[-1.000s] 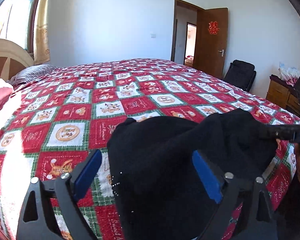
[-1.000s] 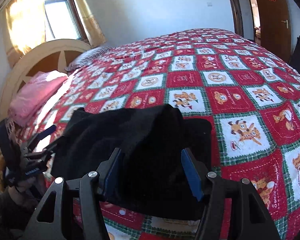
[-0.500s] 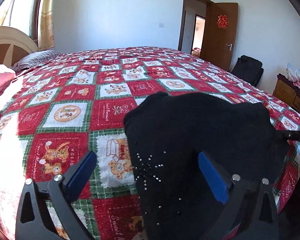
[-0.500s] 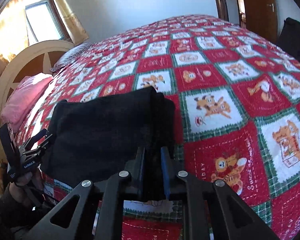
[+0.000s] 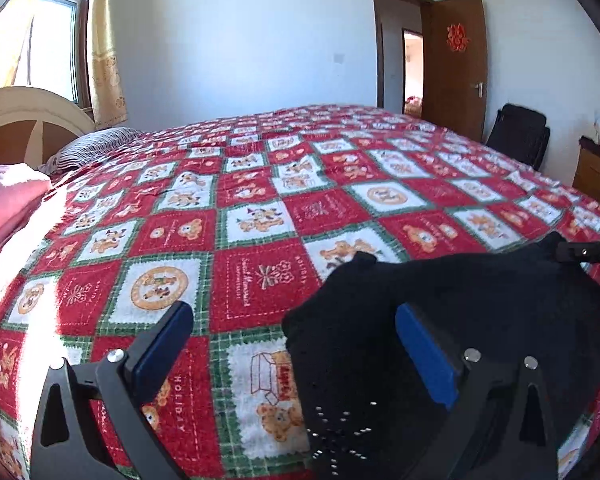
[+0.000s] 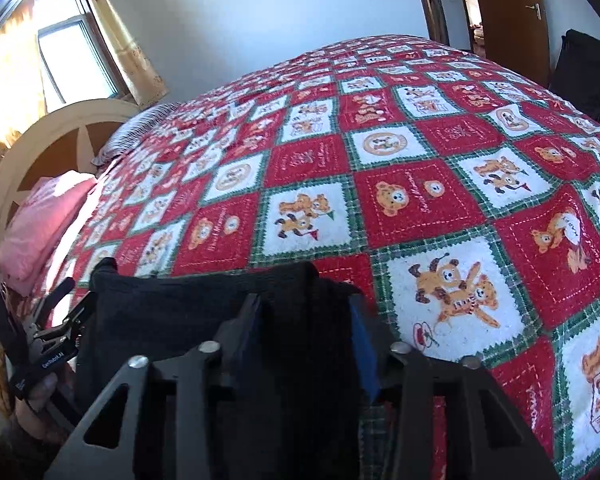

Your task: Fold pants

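The black pants [image 5: 440, 320] lie as a compact dark bundle at the near edge of the bed [image 5: 260, 216], filling the lower right of the left wrist view and the lower left of the right wrist view [image 6: 204, 300]. The fabric looks thick and soft, with a spray of small shiny studs low in the frame.

The right tongs [image 6: 306, 344] are parted a little, straddling a raised ridge of cloth; whether the blue pads [image 6: 362, 344] actually bite it, I cannot tell. The left tongs [image 5: 296, 356] stand wide apart, one finger over the bundle's left edge, the other over bare quilt, holding nothing.

This reads as a late fold, the pants already doubled over. The next move calls for a firm pinch on that ridge, left tongs closing on the near corner, both carrying together so the layers stay aligned.
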Available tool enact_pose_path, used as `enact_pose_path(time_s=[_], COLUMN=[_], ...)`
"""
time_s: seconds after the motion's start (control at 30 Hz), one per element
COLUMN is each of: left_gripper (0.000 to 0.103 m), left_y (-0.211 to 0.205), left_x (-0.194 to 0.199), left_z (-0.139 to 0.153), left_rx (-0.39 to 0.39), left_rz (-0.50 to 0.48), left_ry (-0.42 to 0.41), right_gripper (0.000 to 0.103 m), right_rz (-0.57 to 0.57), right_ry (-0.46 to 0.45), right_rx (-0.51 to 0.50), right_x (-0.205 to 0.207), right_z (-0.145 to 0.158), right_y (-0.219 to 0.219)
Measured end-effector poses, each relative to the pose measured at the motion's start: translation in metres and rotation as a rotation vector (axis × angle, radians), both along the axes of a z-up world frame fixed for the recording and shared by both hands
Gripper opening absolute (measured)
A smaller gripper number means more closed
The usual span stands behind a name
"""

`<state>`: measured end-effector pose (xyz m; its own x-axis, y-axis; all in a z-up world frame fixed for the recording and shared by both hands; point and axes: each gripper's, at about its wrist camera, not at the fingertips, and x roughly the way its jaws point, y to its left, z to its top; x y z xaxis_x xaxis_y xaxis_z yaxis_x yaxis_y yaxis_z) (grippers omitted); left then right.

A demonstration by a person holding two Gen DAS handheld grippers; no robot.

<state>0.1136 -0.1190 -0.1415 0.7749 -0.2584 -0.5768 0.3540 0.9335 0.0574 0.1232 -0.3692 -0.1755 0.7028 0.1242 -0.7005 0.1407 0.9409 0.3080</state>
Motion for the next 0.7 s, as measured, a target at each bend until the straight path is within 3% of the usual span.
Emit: enact_pose_path(time_s=[0.1,0.33,0.37,0.47,0.63,0.7], left_gripper=[0.103,0.103,0.103,0.103,0.103,0.103], left_y=[0.005,0.012,0.014,0.019,0.018,0.012], left_x=[0.014,0.009,0.006,-0.009,-0.03,-0.035], left_z=[-0.015,-0.01,-0.007,0.0,0.015,0.021], left_rx=[-0.025,-0.059,-0.073,-0.093,-0.109,-0.1], left_rz=[0.025,0.036,0.038,0.033,-0.009,-0.032], left_ry=[0.076,0.088,0.088,0.075,0.034,0.021], right_gripper=[0.024,0.024,0.025,0.041,0.043,0.05], right_rz=[-0.013,-0.023,-0.018,-0.041,-0.019,0.036], right_ry=[0.0,0.002,-0.008,-0.032,-0.142,-0.186], right_rx=[0.016,-0.014,-0.017,-0.022,-0.091,-0.101], right_x=[-0.003,-0.002,-0.005,-0.02,-0.053,-0.067], right_z=[-0.001,-0.006,-0.004,0.001,0.03,0.039], right_y=[-0.007,-0.011,-0.01,-0.01,0.013,0.03])
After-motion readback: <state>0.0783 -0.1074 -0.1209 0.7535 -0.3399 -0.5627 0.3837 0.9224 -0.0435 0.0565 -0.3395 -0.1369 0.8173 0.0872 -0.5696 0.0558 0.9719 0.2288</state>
